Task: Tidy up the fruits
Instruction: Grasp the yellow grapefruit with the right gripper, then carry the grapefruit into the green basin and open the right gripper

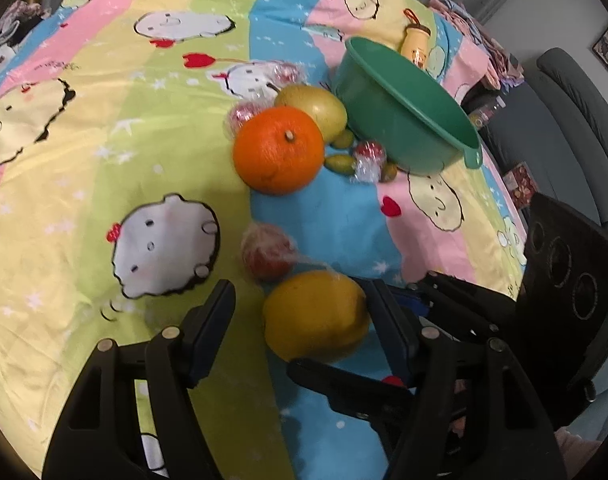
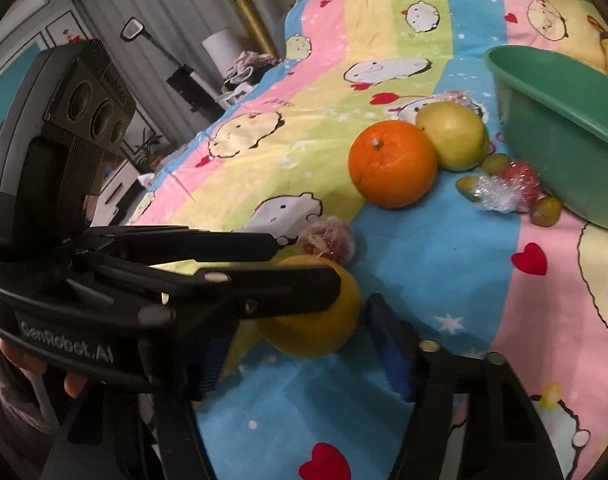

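A yellow fruit (image 1: pixel 314 316) lies on the cartoon-print cloth between the fingers of both grippers; it also shows in the right wrist view (image 2: pixel 324 332). My left gripper (image 1: pixel 304 320) is open around it, fingers apart from it. My right gripper (image 2: pixel 296 344) is open too, its left finger hidden behind the left gripper's fingers (image 2: pixel 240 288), which cross in front. A plastic-wrapped red fruit (image 1: pixel 266 254) lies just beyond. An orange (image 1: pixel 279 149), a green-yellow pear (image 1: pixel 316 109), small green fruits (image 1: pixel 339 163) and a wrapped red one (image 1: pixel 368 160) lie beside a tilted green bowl (image 1: pixel 408 116).
The bowl (image 2: pixel 564 136) leans on the cloth (image 1: pixel 104 140) at the right, its opening facing up and left. A small yellow bottle-shaped object (image 1: pixel 415 42) lies behind it. A grey armchair (image 1: pixel 568 96) stands past the cloth's right edge. Curtains and furniture (image 2: pixel 164 20) stand beyond the far left edge.
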Available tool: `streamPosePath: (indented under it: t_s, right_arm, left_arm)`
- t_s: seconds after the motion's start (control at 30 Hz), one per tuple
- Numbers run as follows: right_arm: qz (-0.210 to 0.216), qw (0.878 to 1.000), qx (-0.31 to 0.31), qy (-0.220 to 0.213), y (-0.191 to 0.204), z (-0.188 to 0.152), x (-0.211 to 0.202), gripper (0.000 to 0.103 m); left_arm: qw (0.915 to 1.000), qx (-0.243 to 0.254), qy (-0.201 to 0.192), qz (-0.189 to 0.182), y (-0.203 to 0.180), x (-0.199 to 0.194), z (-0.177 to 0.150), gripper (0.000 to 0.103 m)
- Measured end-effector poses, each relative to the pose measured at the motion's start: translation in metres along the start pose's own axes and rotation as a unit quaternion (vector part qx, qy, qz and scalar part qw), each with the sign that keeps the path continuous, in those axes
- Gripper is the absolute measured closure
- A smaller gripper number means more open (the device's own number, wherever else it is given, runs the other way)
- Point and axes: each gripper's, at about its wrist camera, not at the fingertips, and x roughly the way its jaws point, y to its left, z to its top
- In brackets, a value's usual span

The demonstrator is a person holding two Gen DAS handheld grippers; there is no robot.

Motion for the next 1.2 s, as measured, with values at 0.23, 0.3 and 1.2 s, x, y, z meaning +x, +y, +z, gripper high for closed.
streamPosePath:
  t_s: [0.23,0.3,1.2]
  right_arm:
    - [0.002,1.0,0.001,0.009,-0.004,-0.007,0.004,0.04]
    - [0.004,1.0,0.0,0.01,-0.005,-0.007,0.003,0.043]
    - [-0.051,0.982,-0.002,-0.181,-0.061,0.052,-0.109,0.043]
  left_arm:
    - [0.999,-0.01,0.032,-0.028,-0.001,0.005,-0.007,0.037]
    - [0.9981,-0.015,0.041,-0.044,-0.001,0.007,-0.008,0.044]
    - [0.9856,0.119,-0.1,-0.066,-0.112,-0.013,0.085,0.044]
